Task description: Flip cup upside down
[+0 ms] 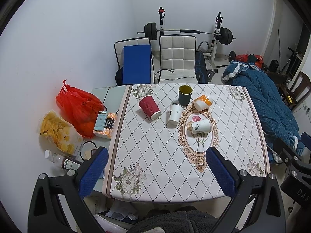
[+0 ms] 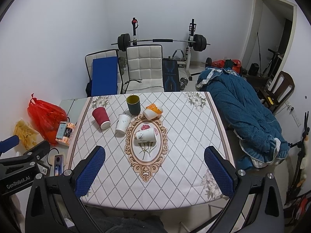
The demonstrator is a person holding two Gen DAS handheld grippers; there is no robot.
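Several cups sit on the far half of the table. A red ribbed paper cup (image 1: 149, 107) (image 2: 101, 117) lies tilted on its side at the left. A dark cup with a yellow inside (image 1: 185, 94) (image 2: 133, 104) stands upright. A white paper cup (image 1: 175, 113) (image 2: 122, 123) stands upright. An orange-and-white cup (image 1: 203, 102) (image 2: 153, 110) and a white printed cup (image 1: 200, 126) (image 2: 146, 135) lie on their sides. My left gripper (image 1: 156, 170) and right gripper (image 2: 154, 169) are open, empty, above the table's near edge.
The table (image 1: 155, 155) (image 2: 175, 155) has a diamond-pattern cloth. A red bag (image 1: 77, 106), chips and small boxes (image 1: 105, 124) lie at its left. Chairs (image 1: 176, 58) and a barbell rack stand behind. A blue quilt (image 2: 243, 116) lies at the right.
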